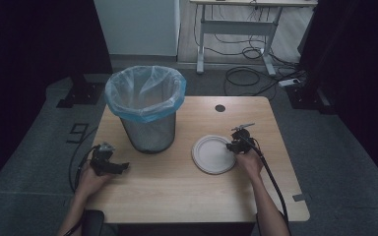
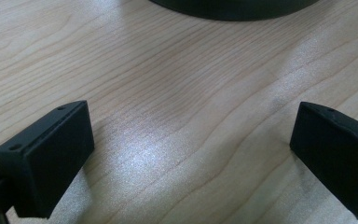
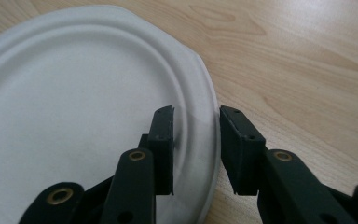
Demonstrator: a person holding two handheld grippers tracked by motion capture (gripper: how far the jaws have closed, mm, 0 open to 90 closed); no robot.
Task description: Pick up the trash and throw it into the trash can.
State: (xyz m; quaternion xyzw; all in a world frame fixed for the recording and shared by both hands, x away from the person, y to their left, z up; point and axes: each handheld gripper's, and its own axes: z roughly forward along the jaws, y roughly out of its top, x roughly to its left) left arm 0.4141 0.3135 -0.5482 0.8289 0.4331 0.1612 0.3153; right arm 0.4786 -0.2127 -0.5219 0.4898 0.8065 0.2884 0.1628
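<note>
A white paper plate (image 1: 210,156) lies flat on the wooden table (image 1: 177,191), right of centre. My right gripper (image 1: 234,144) sits at the plate's right rim. In the right gripper view, its jaws (image 3: 196,114) stand a narrow gap apart and straddle the rim of the plate (image 3: 74,116), one over the plate and one outside it. My left gripper (image 1: 120,166) rests low on the table near the left edge, pointing right. Its jaws (image 2: 191,128) are wide open over bare wood.
A black mesh waste bin (image 1: 145,103) with a blue liner stands at the table's back left; its base (image 2: 233,7) lies just ahead of the left jaws. A small dark round hole (image 1: 220,107) marks the tabletop's far edge. Cables and a desk frame lie on the floor beyond.
</note>
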